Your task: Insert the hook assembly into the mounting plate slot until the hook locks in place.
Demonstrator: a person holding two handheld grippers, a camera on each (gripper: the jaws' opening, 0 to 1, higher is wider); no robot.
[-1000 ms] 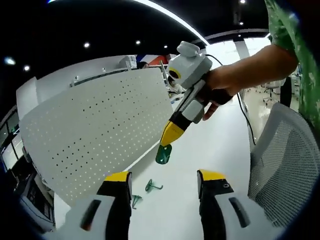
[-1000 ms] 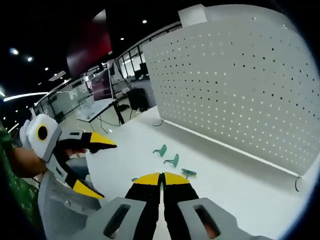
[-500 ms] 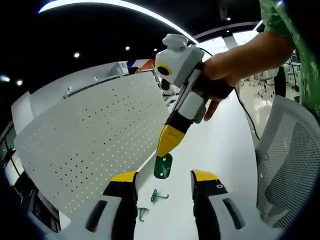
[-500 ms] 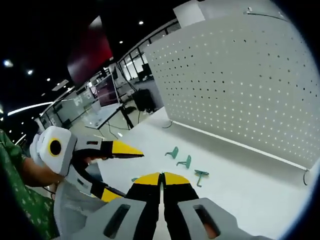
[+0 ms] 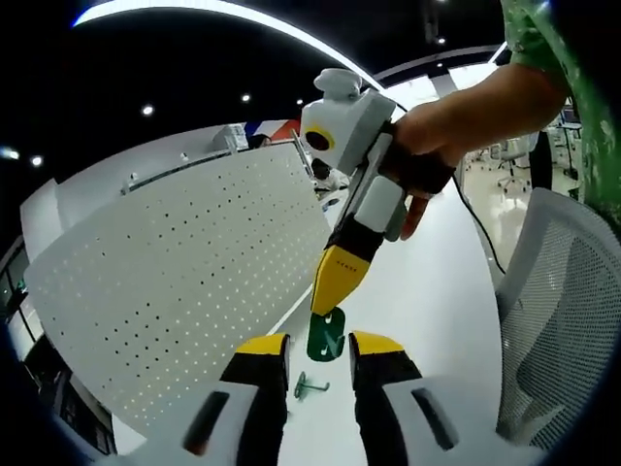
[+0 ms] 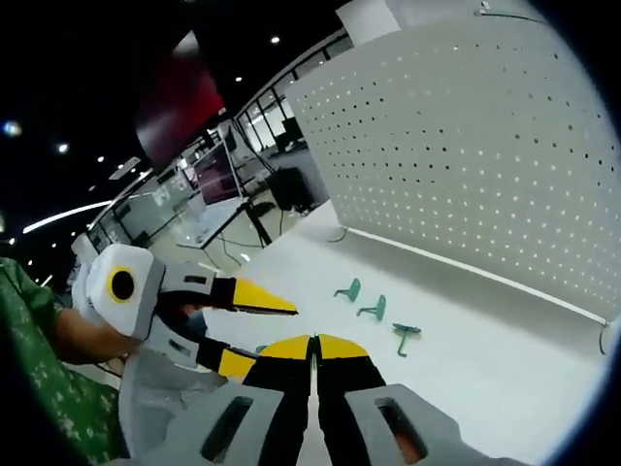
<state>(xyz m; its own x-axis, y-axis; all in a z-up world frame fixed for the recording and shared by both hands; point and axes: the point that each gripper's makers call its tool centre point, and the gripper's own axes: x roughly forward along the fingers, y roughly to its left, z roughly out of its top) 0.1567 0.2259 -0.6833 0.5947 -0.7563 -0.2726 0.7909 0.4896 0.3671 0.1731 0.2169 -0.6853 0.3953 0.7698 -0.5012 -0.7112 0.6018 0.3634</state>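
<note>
Passing the green hook between my two grippers

Holding a small green hook piece [image 5: 326,335] in my right gripper [image 5: 331,291], I have its jaws pinched closed on the upper edge of the flat plate, and the piece hangs just in front of the white pegboard [image 5: 175,282], low and near its bottom edge. My left gripper [image 5: 318,347] sits with its yellow tips parted on either side of that hanging plate, not touching it as far as I can tell.

From the right gripper view the jaws [image 6: 312,342] meet with no gap (the hook itself is hidden beneath them there).

I judge the hook to be light, stiff moulded plastic, smooth enough to twist in a pinch, so I would take it by the flat back plate and leave the prongs free to enter a slot.

Three more green hooks [image 6: 376,309] lie loose on the white tabletop [image 6: 485,359] in front of the pegboard's foot, near one another and apart from the board.

No bin or tray is in view; the spare hooks sit bare on the table, and the pegboard holes I can see carry nothing.
</note>
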